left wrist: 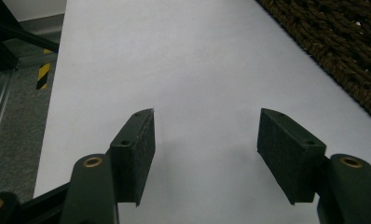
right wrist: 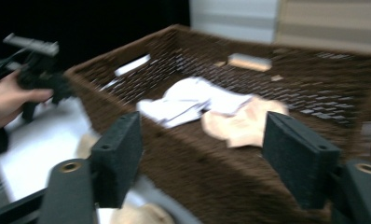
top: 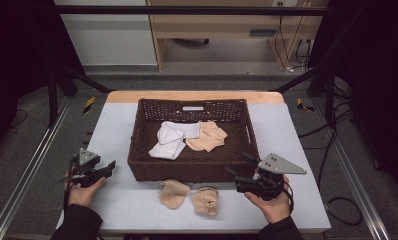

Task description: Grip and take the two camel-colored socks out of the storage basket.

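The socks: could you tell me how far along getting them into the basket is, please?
Done: white socks and a beige sock lie inside the wicker basket. In hand: nothing; the right gripper and left gripper are both open and empty. Left: two beige socks on the table in front of the basket.

Wicker, cloth and matt desk

Dark brown woven wicker basket [top: 137, 150] looks rough; beige cloth socks [top: 174, 194] look soft; pale desk [top: 112, 130] is smooth, matt.

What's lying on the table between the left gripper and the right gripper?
In the high view, two beige socks lie between left gripper and right gripper, before the basket.
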Action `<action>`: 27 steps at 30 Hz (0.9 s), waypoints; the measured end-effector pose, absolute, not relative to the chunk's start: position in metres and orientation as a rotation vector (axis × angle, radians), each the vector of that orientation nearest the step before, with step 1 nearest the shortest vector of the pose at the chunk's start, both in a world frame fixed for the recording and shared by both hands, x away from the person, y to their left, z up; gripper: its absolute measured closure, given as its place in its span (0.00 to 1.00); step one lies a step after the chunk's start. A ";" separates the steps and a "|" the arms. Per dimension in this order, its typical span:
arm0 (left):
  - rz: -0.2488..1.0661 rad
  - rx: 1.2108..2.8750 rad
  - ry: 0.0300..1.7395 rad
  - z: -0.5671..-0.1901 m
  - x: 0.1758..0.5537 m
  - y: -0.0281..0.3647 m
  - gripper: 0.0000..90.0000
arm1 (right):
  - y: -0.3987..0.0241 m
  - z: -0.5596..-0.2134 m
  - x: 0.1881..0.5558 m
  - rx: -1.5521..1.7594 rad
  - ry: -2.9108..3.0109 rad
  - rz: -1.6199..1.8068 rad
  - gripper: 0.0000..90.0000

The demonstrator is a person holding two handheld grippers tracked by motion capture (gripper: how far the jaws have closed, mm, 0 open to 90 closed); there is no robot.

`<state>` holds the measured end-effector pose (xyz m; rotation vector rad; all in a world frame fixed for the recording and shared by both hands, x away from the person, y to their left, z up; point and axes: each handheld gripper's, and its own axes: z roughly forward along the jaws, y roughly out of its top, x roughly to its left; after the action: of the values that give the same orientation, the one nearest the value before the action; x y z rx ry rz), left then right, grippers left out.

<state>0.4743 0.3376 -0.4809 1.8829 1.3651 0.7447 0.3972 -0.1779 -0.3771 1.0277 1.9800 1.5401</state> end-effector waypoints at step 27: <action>0.742 1.881 1.363 -0.481 0.474 0.338 0.41 | -0.296 -0.446 0.433 1.447 1.708 1.147 0.14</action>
<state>0.4740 0.3379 -0.4807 1.8811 1.3629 0.7417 0.4325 -0.2963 -0.4463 1.4470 1.7084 1.1472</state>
